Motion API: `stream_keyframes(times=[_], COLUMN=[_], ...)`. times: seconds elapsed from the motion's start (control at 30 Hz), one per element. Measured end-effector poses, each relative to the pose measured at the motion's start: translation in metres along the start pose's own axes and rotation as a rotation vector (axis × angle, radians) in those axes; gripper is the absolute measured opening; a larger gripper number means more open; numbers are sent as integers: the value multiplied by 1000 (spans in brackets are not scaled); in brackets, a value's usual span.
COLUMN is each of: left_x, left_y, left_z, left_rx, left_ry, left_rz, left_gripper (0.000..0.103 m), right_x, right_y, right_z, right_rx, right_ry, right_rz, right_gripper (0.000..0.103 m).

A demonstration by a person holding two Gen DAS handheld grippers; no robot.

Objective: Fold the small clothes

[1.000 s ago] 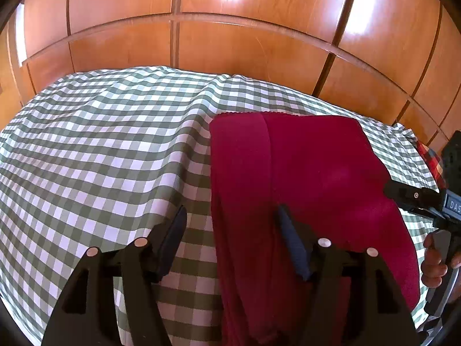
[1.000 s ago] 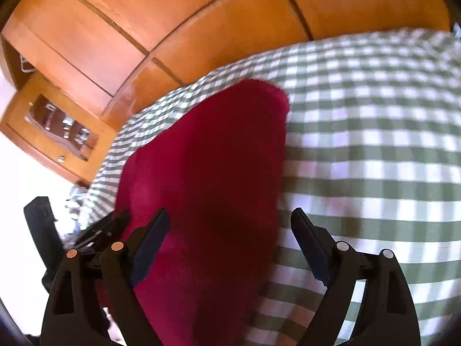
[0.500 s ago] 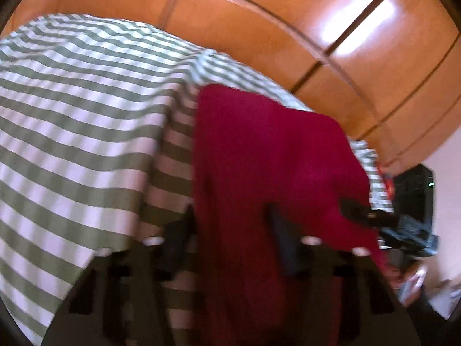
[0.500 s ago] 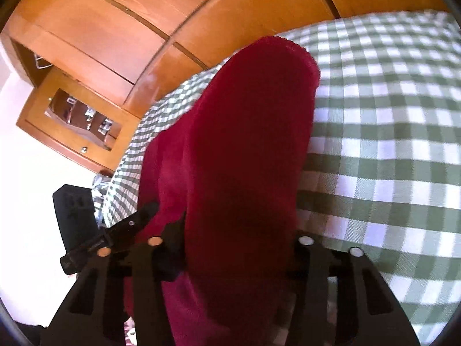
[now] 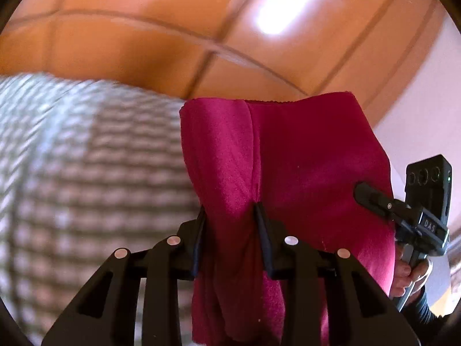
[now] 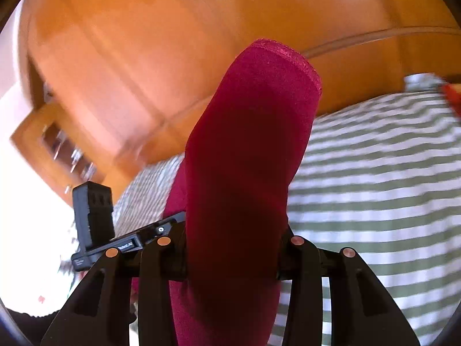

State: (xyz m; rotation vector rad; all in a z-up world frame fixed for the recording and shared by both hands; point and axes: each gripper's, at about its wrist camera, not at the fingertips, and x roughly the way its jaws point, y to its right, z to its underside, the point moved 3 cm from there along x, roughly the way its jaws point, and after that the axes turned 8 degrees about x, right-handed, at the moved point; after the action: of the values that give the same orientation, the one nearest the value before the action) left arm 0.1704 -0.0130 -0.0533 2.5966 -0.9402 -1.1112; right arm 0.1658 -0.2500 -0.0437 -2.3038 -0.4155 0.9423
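A dark red garment (image 5: 302, 158) hangs lifted above the green-and-white checked cloth (image 5: 86, 158). In the left wrist view my left gripper (image 5: 230, 216) has its jaws closing on a bunched fold at the garment's left edge, and the pads press into the fabric. In the right wrist view the same red garment (image 6: 247, 158) bulges up between the jaws of my right gripper (image 6: 236, 230). Those jaws are closing too, and the fabric fills the gap and hides both pads. The garment's hemmed end stands up toward the wood panels.
Orange wooden wardrobe panels (image 5: 144, 43) rise behind the checked surface (image 6: 374, 187). A person's hand (image 5: 403, 274) holds the other gripper's handle at the right edge. A small red item (image 6: 452, 98) lies at the far right. A wooden drawer unit (image 6: 57, 150) stands at left.
Both pairs of jaws went from wide apart over the flat garment to closed on its near edge. The garment has come up off the checked cloth, and both views have tilted upward.
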Motion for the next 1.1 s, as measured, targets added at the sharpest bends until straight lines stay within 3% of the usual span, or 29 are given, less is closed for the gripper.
stream_keyframes(times=[0.13,0.23,0.3,0.37,0.43,0.53,0.63,0.7,0.9,0.93,1.1], left_x=[61,109,139,173,191,197,188,167,111,105,76], left_y=[66,111,134,150,154,154,141,142,142,142,144], left_z=[-36,-41,-36,-21,-11,-14,-24,-22,-11,-9,7], left_rx=[127,224,289,366,412,437,373,353,351,345,313], left_ry=[-60,-144,-212,-304,-327,-312,-312,-285,-163,-154,-142], left_rz=[53,56,28,-41,-77,-146,-133,-134,-239,-254,-325], left_gripper=[30,25,25,29,36,53,58,60,73,78,83], right_x=[-49,-70,-78,-77,-74,-73,-76,-86,-123,-126,-121], right_y=[64,119,163,197,210,214,206,199,160,151,115], right_z=[-11,-2,15,32,43,46,38,27,30,34,56], right_rx=[124,254,351,445,468,483,456,413,275,251,237], right_ry=[118,164,165,144,149,165,152,162,227,230,260], right_rz=[108,215,312,334,332,318,351,419,569,598,739], right_gripper=[39,39,39,40,43,51,65,74,80,82,90])
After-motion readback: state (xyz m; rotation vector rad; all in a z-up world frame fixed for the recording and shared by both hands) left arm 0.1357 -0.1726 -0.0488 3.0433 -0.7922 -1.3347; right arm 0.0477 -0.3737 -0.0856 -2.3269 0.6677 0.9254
